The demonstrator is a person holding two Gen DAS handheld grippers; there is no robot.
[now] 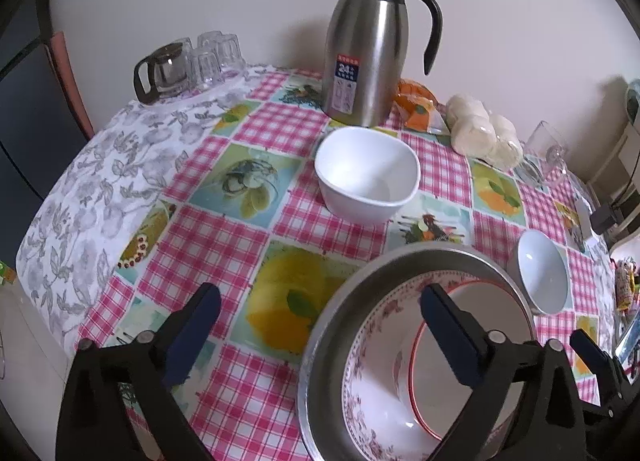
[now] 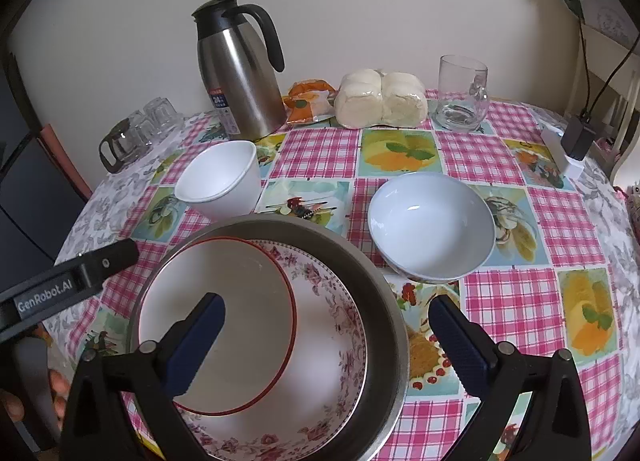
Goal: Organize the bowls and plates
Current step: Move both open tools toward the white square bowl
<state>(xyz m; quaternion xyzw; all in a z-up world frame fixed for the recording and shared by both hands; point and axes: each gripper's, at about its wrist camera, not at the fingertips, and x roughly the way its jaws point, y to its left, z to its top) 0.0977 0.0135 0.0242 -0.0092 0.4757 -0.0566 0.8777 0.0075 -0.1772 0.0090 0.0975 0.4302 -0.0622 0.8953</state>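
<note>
We look down on a round table (image 2: pixel 520 301) draped in a pink gingham cloth printed with fruit panels, set against a pale wall. Nearest us sits the largest vessel, a metal basin (image 2: pixel 384 301), and nested inside it a floral-rimmed plate (image 2: pixel 332 325) with a red-rimmed plate (image 2: pixel 248 273) lying on top of it, shifted toward the basin's left side. Far left of centre stands a steel thermos jug (image 2: pixel 240 77) with a black handle and lid. Just right of the basin rests a round pale-blue bowl (image 2: pixel 432 221), empty and upright; beyond the basin's far left edge stands a squarish white bowl (image 2: pixel 220 181), also empty. At the far edge, right of the jug, lie a wrapped pack of pale buns (image 2: pixel 380 101), an orange packet (image 2: pixel 308 101) and a clear glass mug (image 2: pixel 462 93); a glass pot and upturned tumblers (image 1: pixel 192 61) crowd the far left.

Both our grippers are released, jaws wide with nothing between the pads. The right gripper (image 2: pixel 326 345) hangs over the basin's right rim, its left finger above the red-rimmed plate. The left gripper (image 1: pixel 320 337) hovers over the basin's left rim, one finger above the cloth, the other above the plates.
</note>
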